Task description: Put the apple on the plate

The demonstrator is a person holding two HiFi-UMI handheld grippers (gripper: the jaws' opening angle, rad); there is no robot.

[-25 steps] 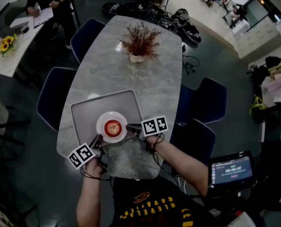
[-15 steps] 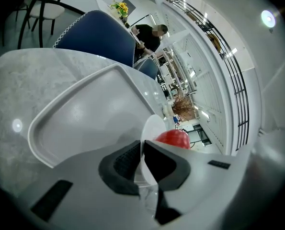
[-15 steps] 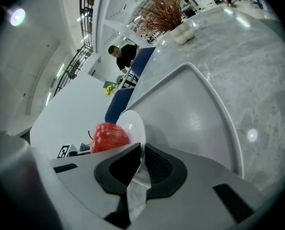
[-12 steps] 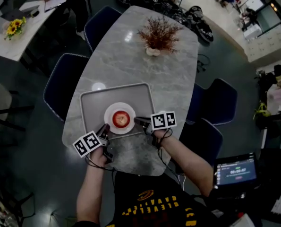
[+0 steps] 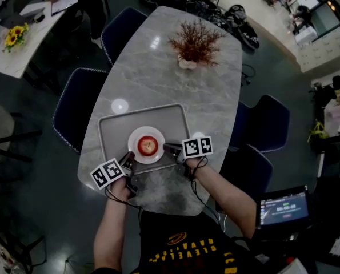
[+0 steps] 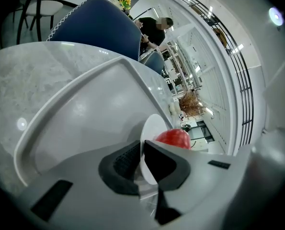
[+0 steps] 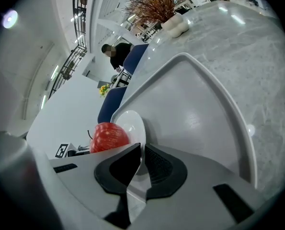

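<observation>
Squarely on the white plate [image 5: 136, 153] sat the red apple [image 5: 148, 146], and we held that plate from both sides. Our left hand-held gripper [image 5: 126, 160] was clenched on the plate's near-left rim, its jaws pinching the thin edge, with the apple just beyond them. Our right hand-held gripper [image 5: 168, 149] was clamped on the right rim in the same way, with the apple just to its left. Neither touched the fruit.

Each gripper's cube bore black-and-white square markers. The yellow lettering on our black shirt [image 5: 184, 250] ran upside down, and we could not read it with certainty.

The plate lay by the near edge of the grey tray [image 5: 114, 125], which sat at the near end of the marble tabletop [image 5: 175, 81], closer to its left edge. Bare tray floor lay open beyond the plate. Bare marble stretched from there to the dried plant [image 5: 193, 41] near the far end. Blue chairs [image 5: 77, 99] stood close along both long edges.
</observation>
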